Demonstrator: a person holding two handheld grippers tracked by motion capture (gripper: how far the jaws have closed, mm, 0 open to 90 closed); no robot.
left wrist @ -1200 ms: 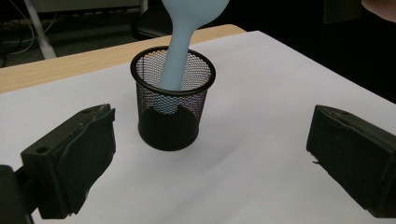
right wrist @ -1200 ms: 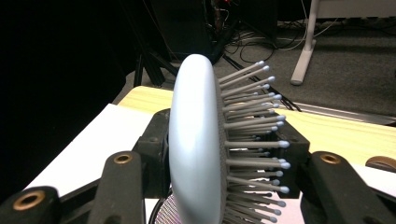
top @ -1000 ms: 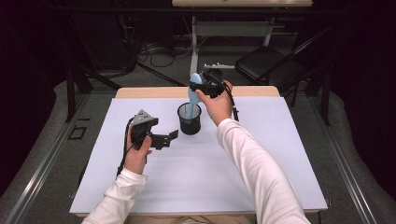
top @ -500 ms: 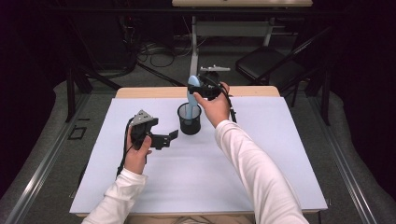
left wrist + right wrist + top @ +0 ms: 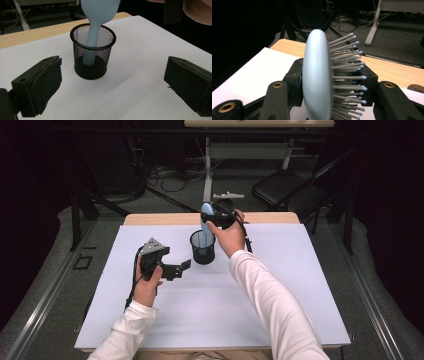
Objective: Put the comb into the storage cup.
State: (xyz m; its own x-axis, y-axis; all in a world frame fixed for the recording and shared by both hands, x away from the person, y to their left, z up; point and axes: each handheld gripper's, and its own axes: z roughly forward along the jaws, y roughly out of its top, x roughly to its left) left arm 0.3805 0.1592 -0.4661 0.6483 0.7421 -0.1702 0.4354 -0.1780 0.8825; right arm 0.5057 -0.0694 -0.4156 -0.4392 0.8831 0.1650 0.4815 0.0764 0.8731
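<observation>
A pale blue hairbrush (image 5: 319, 75) stands upright with its handle down inside a black mesh cup (image 5: 92, 51); its head rises above the rim. The right gripper (image 5: 216, 218) has its jaws closed on the brush head, one against the smooth back and one on the bristle side. The cup stands on the white mat (image 5: 300, 285), near the mat's far edge and about midway between its left and right edges. The left gripper (image 5: 181, 268) hovers over the mat just left of the cup and points at it, with its jaws wide apart and nothing between them. The mat covers a wooden table (image 5: 165, 218).
</observation>
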